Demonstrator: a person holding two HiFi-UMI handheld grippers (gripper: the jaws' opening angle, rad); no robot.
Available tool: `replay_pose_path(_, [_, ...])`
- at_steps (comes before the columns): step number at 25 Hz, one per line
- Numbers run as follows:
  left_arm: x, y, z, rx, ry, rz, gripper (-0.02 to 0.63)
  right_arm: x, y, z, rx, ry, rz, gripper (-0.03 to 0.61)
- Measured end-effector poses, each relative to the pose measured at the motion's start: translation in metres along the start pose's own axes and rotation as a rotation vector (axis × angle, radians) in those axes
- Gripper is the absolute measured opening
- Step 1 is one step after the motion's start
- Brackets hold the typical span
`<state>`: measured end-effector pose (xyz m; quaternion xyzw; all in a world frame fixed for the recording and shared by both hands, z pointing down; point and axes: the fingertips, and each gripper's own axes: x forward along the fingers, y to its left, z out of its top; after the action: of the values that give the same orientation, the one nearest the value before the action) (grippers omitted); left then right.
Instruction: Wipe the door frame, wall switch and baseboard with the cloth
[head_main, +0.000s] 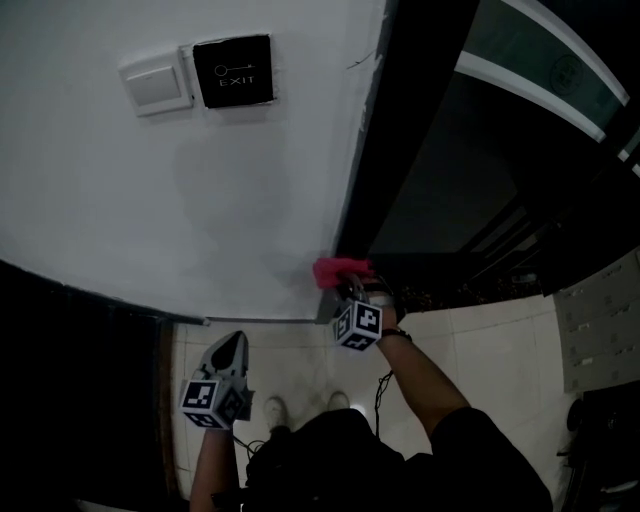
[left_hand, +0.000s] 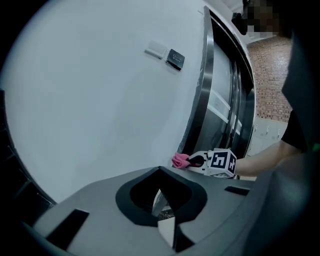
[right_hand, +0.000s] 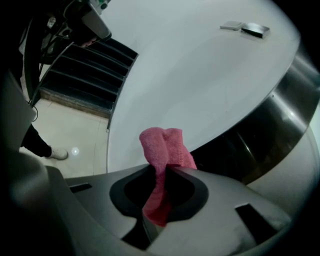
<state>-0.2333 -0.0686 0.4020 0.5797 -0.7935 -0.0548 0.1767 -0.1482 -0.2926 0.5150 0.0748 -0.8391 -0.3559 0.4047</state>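
A pink cloth (head_main: 340, 270) is held in my right gripper (head_main: 350, 286), which is shut on it. The cloth is pressed low down where the white wall meets the dark door frame (head_main: 385, 130), just above the floor. From the right gripper view the cloth (right_hand: 165, 147) sticks out past the jaws against the wall, beside the metal frame (right_hand: 270, 125). My left gripper (head_main: 230, 348) hangs to the left, away from the wall, shut and holding nothing. High on the wall sits the white switch (head_main: 155, 85), with a black EXIT button (head_main: 232, 72) next to it. A thin baseboard (head_main: 250, 318) runs along the wall's foot.
A black slatted panel (right_hand: 85, 70) adjoins the wall on the left. Pale floor tiles (head_main: 300, 370) lie under my shoes (head_main: 272, 408). Dark glass doors (head_main: 470, 180) fill the right side. The left gripper view also takes in the cloth (left_hand: 180, 160) and the right gripper's marker cube (left_hand: 222, 162).
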Motion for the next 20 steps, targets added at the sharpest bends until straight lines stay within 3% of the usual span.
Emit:
replay_pose_path(6, [0.004,-0.011,0.018,0.042,-0.033,-0.110,0.000,-0.063,-0.007,-0.006,0.386,-0.091,-0.071,0.057])
replay_pose_path(11, [0.044,-0.048,0.024,0.052,-0.047,-0.339,0.000,-0.143,-0.012,-0.041,0.542,-0.081,-0.230,0.057])
replay_pose_path(15, [0.062,-0.117,0.006,0.054,0.003,-0.513,0.000,-0.225,0.000,-0.087,0.659,-0.042,-0.350,0.057])
replay_pose_path(20, [0.065,-0.220,-0.012,0.092,0.021,-0.664,0.000,-0.317,0.006,-0.171,0.854,-0.033,-0.527,0.057])
